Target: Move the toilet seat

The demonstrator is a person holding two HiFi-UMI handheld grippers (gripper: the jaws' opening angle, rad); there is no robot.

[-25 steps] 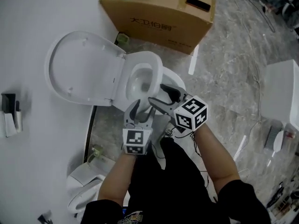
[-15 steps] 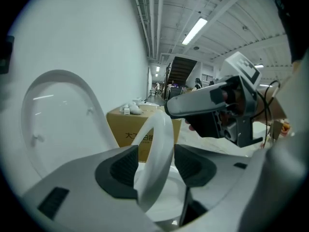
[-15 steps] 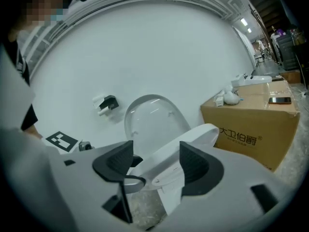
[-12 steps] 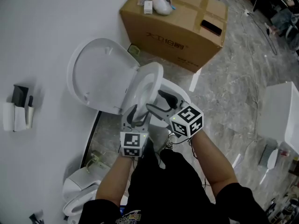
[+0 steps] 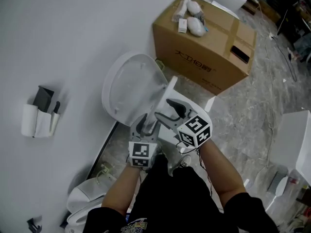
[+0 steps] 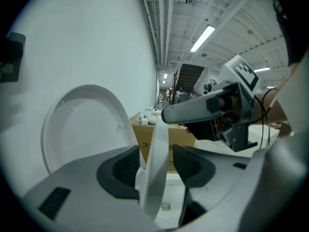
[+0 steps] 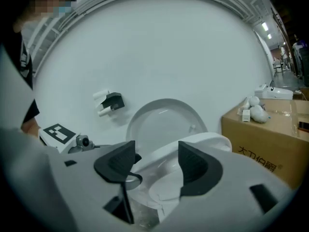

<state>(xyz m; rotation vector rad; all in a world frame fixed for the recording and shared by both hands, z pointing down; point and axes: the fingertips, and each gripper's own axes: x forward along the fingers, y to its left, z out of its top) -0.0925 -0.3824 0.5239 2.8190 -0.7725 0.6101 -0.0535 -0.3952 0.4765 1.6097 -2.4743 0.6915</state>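
Observation:
The white toilet seat ring [image 5: 164, 95] stands almost upright, close in front of the raised lid [image 5: 127, 87], which leans on the wall. My left gripper [image 5: 146, 124] straddles the ring's front edge. In the left gripper view the seat [image 6: 155, 149] runs edge-on between the pads, touching the left pad [image 6: 124, 166], with a gap to the other; the jaws are closing. My right gripper [image 5: 163, 108] hovers just right of the ring, jaws apart and closing. In the right gripper view the seat [image 7: 198, 146] lies beyond its pads, with nothing pressed between them.
A cardboard box [image 5: 209, 45] with small white items on top stands beside the toilet by the wall. The bowl's rim [image 5: 193, 107] shows under my right hand. A holder [image 5: 41, 113] hangs on the wall at left. Another white fixture [image 5: 90, 195] sits on the floor near my left arm.
The seat ring has swung up from a half-raised tilt to nearly upright against the lid. Both grippers rose with it, towards the wall.

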